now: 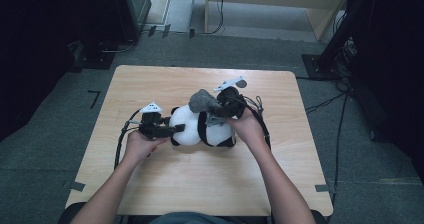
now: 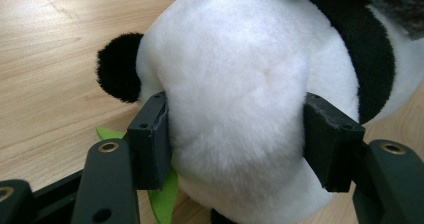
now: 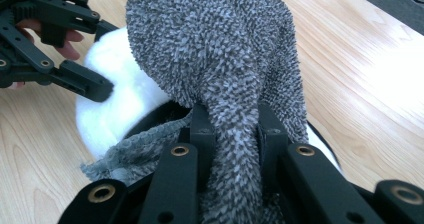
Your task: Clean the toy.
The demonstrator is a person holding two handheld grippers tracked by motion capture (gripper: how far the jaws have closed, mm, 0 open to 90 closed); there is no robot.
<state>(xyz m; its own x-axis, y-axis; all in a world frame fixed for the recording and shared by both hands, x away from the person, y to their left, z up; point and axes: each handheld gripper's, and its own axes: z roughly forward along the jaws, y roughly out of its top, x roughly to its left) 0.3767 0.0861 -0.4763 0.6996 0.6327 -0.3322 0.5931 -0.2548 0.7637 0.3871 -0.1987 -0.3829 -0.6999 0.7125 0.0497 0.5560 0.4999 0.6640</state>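
Plush panda (image 1: 202, 128) under grey cloth (image 1: 202, 101)

Our left gripper (image 1: 175, 129) lies level, its jaws pressed against something soft between them. Our right gripper (image 1: 216, 115) angles downward from the far side, jaws clamped tight.

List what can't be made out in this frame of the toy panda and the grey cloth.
- Panda: its face, turned away in the high view; in the left gripper view the white head blocks it.
- Green piece: mostly under the panda; cannot tell what it is.
- Grey cloth: what garment it is; bunched, lower end cut off in the right gripper view.
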